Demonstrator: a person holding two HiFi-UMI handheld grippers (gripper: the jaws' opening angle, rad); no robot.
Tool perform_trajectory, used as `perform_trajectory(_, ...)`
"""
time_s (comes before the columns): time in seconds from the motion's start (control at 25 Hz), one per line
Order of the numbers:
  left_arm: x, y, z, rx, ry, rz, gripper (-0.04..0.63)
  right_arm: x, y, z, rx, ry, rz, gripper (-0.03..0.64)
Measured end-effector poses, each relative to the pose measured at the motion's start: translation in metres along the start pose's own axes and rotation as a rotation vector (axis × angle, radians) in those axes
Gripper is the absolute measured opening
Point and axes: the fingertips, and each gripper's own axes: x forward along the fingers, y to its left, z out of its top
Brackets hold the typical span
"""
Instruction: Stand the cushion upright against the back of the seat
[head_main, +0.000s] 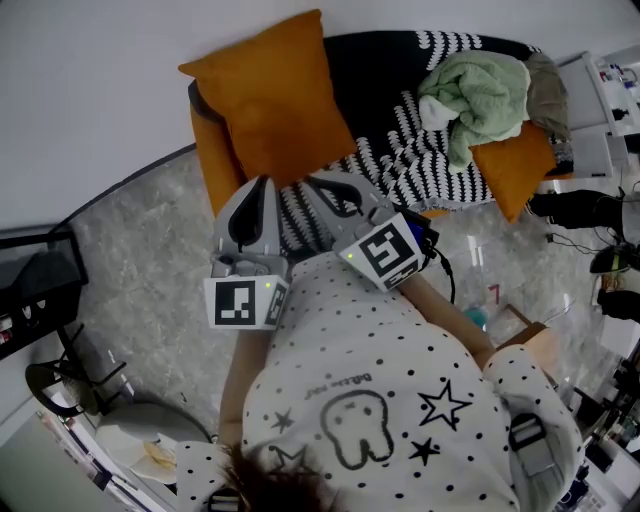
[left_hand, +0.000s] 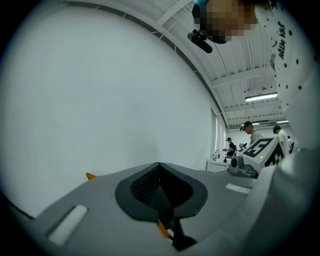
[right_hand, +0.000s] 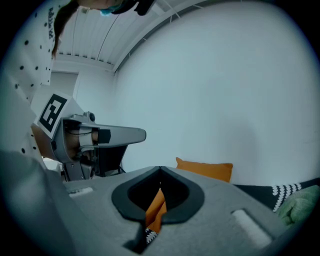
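On the seat (head_main: 375, 75), the cushion (head_main: 270, 95) stands upright (shirt (head_main: 380, 400) print illegible).

A bright orange cushion (head_main: 270, 95). The seat (head_main: 385, 65) is covered in black with white zigzag stripes (its side panel is orange too). A pale green cloth (head_main: 478, 88). A second orange cushion (head_main: 515, 165). The left gripper (head_main: 262, 183) and right gripper (head_main: 318, 183) are grey, with black-and-white square-marker cubes. The person's shirt (head_main: 400, 345) is white with black dots and stars.

Orange cushion (head_main: 275, 95), upright, leaning against back of black-and-white seat (head_main: 385, 85)
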Motion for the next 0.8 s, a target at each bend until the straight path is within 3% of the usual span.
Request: perform_trajectory(0.8,0.013,0.008,-0.001,-0.012,0.008,-0.027,-0.003,0.010,-0.010,-0.004,0.012,0.000,-0.022,-0.002)
